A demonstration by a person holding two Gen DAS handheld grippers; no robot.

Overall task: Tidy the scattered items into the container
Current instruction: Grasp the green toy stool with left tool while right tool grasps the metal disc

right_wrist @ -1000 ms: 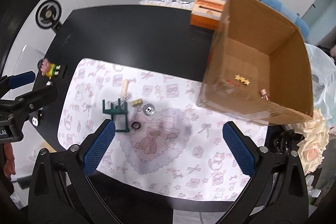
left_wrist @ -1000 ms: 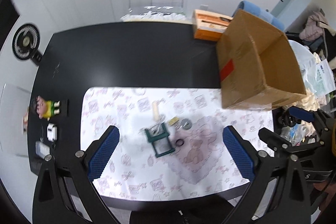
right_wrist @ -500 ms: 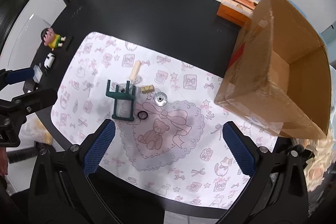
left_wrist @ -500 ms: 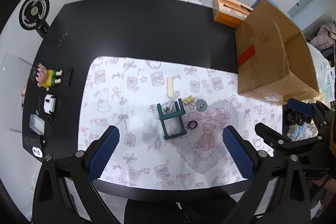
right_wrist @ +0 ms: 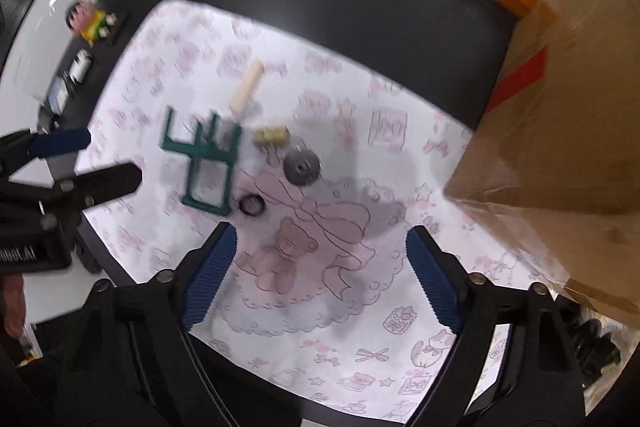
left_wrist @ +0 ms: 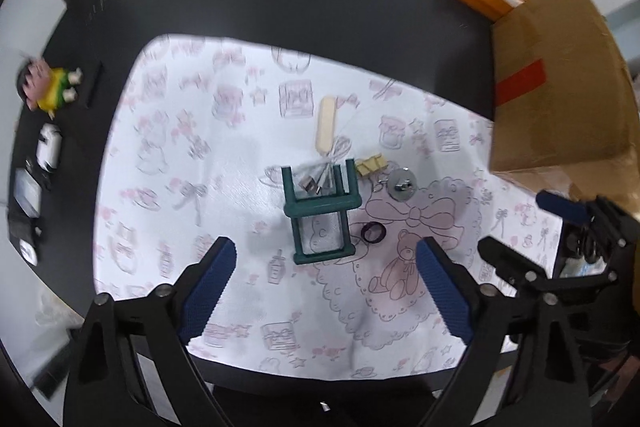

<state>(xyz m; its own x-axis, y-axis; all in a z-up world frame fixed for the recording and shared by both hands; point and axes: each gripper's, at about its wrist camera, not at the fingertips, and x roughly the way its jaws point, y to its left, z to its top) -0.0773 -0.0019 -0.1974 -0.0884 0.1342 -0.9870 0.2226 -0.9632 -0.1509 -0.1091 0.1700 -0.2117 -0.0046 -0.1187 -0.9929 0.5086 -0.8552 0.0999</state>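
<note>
**A:** Left gripper (left_wrist: 322,275) is spread wide, nothing between its blue pads, hanging above the patterned mat (left_wrist: 192,131). The little green stool (left_wrist: 320,213) lies on its side just ahead of the fingertips, roughly centred between them. Agree?

**B:** Yep. Right gripper (right_wrist: 318,267) is the same deal: jaws apart, empty, over the teddy bear print. From its view the green stool (right_wrist: 206,163) sits ahead and off to the left, with the black ring (right_wrist: 252,205) right beside the stool's near leg and closer to the left pad.

**A:** What else is in the pile? I see a cream stick (left_wrist: 326,125) beyond the stool, some small yellowish blocks (left_wrist: 370,165) just right of it, and a round metal disc (left_wrist: 402,183) next to those. There's something metallic tangled with thin wire inside the stool's legs, too blurry to name.

**B:** Same here, all bunched near mid-mat. The cardboard box (right_wrist: 568,131) stands at the mat's right edge, well apart from the pile, just ahead and right of my right pad. Can't see inside it from either view.

**A:** The right gripper also shows at my right edge, over the mat's corner beside the box.
</note>
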